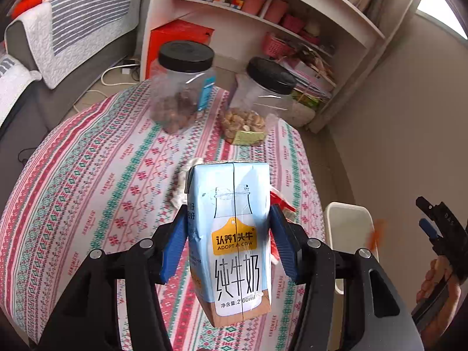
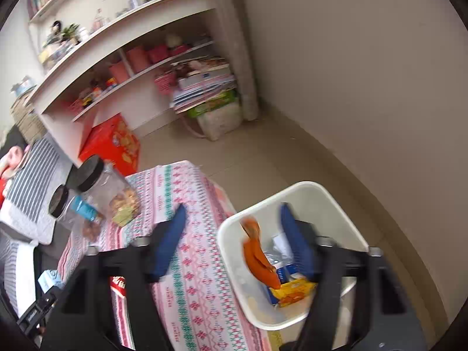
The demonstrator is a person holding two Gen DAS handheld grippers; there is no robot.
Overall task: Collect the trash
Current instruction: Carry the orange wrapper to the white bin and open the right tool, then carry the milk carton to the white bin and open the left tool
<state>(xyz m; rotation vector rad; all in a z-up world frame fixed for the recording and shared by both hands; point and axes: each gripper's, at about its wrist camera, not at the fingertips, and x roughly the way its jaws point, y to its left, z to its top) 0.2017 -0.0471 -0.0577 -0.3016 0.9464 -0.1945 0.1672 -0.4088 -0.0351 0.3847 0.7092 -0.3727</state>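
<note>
Your left tongs (image 1: 229,242) grip the carton (image 1: 234,234); right tongs (image 2: 234,239) gape wide, empty, over the bin (image 2: 295,187). Carry the carton clear of the tabletop (image 1: 87,175), then release above the bin.

milk carton (image 1: 234,239) front: "认养1头牛", "adopt a cow", "纯牛奶", net content line partly unreadable.

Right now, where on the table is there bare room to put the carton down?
Bare cloth lies left of the carton, from the table edge up to the left jar. It is crowded right of the carton, by the red wrapper, and behind it around the crumpled paper and both jars.
</note>
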